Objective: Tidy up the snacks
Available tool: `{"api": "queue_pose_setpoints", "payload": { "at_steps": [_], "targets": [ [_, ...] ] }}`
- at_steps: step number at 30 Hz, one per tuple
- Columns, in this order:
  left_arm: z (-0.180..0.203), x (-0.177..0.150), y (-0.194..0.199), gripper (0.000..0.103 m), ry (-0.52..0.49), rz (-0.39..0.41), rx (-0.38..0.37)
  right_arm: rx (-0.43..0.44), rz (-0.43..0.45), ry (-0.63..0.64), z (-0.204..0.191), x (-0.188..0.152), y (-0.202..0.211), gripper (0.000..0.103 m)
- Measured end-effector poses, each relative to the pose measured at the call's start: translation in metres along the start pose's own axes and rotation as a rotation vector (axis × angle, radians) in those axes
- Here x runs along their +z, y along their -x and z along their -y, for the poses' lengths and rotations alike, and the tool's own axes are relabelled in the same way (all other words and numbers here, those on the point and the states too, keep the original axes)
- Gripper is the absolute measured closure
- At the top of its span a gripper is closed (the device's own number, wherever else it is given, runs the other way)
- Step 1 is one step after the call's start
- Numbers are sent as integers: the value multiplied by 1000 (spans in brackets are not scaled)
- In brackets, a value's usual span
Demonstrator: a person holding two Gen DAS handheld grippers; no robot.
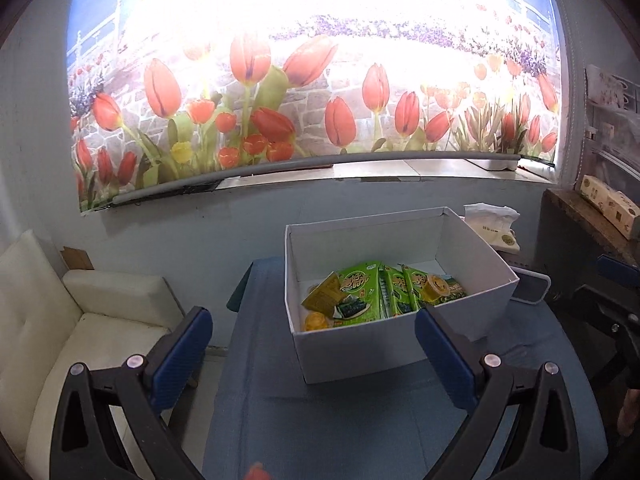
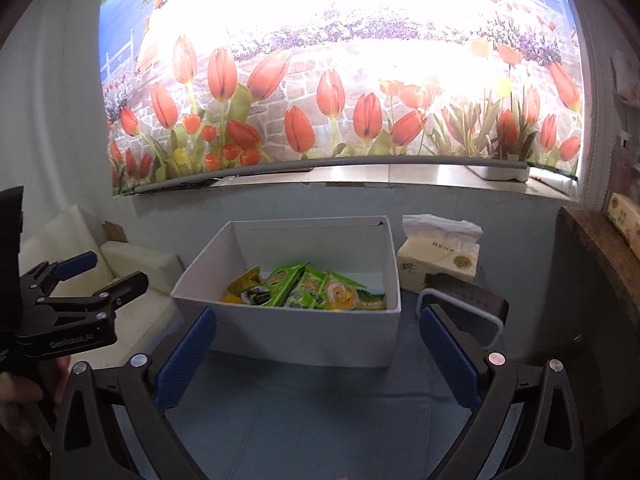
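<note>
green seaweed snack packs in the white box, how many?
3, side by side inside the white box: the left pack, the middle pack, and the right pack partly under a jelly cup. More may be hidden underneath.

ahead of your right claw [image 2: 318, 354] lies bare blue cloth [image 2: 304, 412], then the near wall of the white box [image 2: 288, 334] blocks a level pass; its open top is free above the snack packets [image 2: 304, 286]. right of the claw, a dark device with a white handle [image 2: 468, 312] and a tissue pack [image 2: 440, 258] crowd the gap. your left claw [image 1: 314, 350] stands wide, nothing between its fingers.
</note>
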State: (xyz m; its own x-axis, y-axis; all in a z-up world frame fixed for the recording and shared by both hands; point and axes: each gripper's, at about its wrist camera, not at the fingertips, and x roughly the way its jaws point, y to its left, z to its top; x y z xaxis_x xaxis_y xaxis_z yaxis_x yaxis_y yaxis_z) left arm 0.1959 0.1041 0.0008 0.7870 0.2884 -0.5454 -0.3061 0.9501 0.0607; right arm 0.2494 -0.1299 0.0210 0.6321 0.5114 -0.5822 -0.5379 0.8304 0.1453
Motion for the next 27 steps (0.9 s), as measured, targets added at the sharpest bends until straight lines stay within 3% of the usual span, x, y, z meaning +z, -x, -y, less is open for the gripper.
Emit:
{"api": "queue_pose_setpoints", "payload": {
  "at_steps": [2,5,10,13,19,27],
  "targets": [
    [-1,-9,21,0,34,22,-28,7,12,-5,2,-6,22,0],
    [-1,-20,46,0,77,-10,-119,-61,44,38,-4,-15,54,0],
    [10,-35,92,0,41,5,-72,-28,65,43,-16,-34,100,0],
    [14,-45,110,0,54,-39,-112,-39,63,17,-21,-49,117,0],
    [20,-67,124,0,59,-109,-139,-45,72,50,-37,-68,133,0],
    [22,-77,144,0,52,-90,-155,-59,58,37,-37,-75,140,0]
  ]
}}
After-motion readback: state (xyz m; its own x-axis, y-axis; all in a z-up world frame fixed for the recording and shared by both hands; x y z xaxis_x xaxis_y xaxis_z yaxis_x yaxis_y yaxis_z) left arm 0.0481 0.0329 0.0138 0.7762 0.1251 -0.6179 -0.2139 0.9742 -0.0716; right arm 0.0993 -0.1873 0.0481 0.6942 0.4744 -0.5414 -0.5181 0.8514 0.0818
